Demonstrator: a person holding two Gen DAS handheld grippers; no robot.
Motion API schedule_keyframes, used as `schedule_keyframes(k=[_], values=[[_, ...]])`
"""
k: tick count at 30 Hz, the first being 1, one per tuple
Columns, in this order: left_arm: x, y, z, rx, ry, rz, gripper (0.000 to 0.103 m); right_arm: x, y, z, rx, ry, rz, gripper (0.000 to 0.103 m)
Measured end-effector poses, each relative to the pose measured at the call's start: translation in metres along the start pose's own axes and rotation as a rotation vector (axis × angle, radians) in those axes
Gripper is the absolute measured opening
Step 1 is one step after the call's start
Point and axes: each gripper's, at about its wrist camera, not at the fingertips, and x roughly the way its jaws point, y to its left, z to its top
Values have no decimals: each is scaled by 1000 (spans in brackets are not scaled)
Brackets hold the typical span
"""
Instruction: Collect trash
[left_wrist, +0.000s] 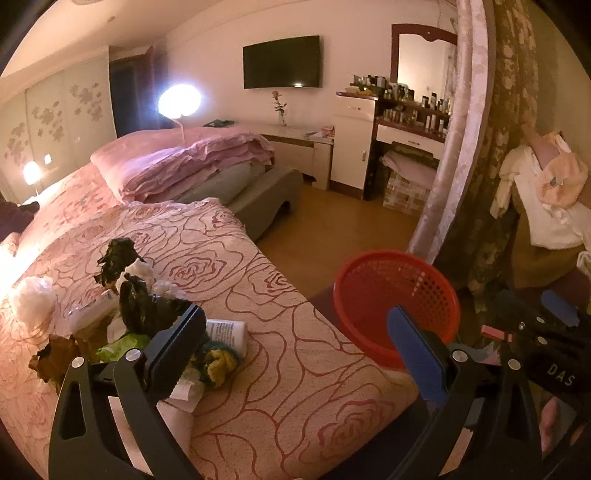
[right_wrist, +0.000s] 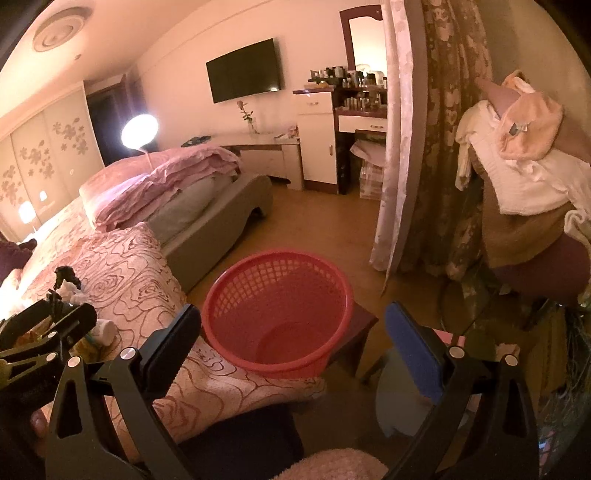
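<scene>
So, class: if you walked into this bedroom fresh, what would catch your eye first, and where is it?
Probably the red mesh basket, empty, beside the bed's near corner. Next, the heap of trash on the rose-patterned bedspread: black bags, tissues, a white tube. Both the left gripper and the right gripper are open and hold nothing.
</scene>
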Motion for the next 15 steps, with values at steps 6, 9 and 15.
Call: schedule_keyframes(k=[6,9,15], values=[[-2,1,-2,7,-2,6,95,-1,0,-1,2,0,-2,96],[-1,2,-1,4,-1,8,95,1,-3,0,7,7,-2,96],[-2,3,-2,2,2,11,95,4,-6,-1,15,21,2,96]])
